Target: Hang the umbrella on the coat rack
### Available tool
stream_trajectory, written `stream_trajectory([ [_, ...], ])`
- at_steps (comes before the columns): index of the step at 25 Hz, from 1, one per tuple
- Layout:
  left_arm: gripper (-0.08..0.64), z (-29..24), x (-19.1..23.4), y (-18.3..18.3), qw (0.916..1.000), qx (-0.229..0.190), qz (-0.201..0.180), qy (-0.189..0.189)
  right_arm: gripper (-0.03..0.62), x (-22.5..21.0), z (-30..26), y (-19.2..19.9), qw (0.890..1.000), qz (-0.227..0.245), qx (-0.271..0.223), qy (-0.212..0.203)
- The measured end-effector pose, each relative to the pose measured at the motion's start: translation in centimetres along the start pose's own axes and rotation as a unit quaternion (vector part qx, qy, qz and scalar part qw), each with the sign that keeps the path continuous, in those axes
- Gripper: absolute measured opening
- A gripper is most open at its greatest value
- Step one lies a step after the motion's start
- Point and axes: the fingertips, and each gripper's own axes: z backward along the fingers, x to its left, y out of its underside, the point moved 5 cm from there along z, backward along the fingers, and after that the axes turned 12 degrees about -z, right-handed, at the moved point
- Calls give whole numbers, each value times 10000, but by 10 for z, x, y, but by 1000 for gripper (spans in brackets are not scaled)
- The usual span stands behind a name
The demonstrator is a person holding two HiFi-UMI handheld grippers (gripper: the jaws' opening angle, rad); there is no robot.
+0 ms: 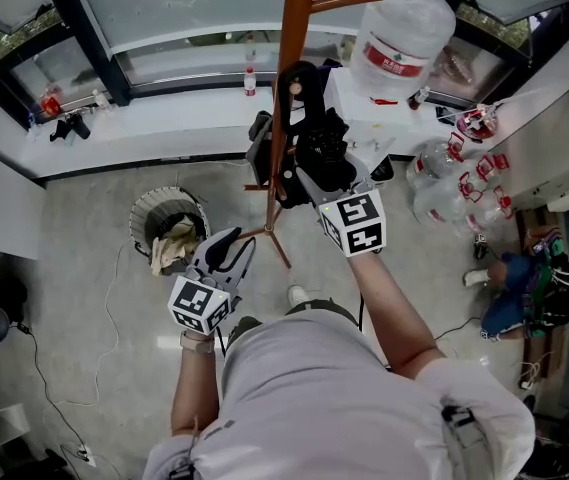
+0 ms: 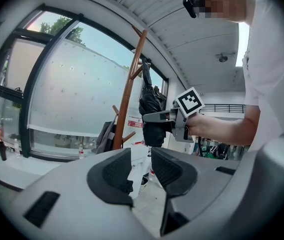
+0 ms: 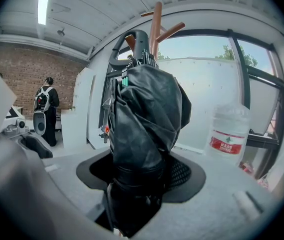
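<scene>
The rack (image 1: 289,68) is standing upright on the floor (image 1: 94,298) before the window (image 2: 72,99). The folded black umbrella (image 3: 144,114) is hanging just beside it, its hooked handle (image 3: 132,36) reaching up among the pegs (image 3: 171,31); whether it is resting on 1 is unclear. The right tool (image 3: 142,176) is gripping the umbrella's lower part, both pads pressing into the fabric. The left tool (image 2: 141,171) is hovering nearer the person (image 1: 314,388), apart from the rack, its 2 jaws standing narrowly apart with nothing between them.
</scene>
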Motion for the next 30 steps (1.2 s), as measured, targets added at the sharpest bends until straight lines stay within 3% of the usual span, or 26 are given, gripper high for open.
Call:
stream_trajectory([
  [16,109,5,-1,10,9998,51,145,-114,264,-11,-7,10,9985,20,157,533],
  [30,109,13,-4,25,9989,194,307,-285,265,-12,-35,18,9983,-210,-48,542],
])
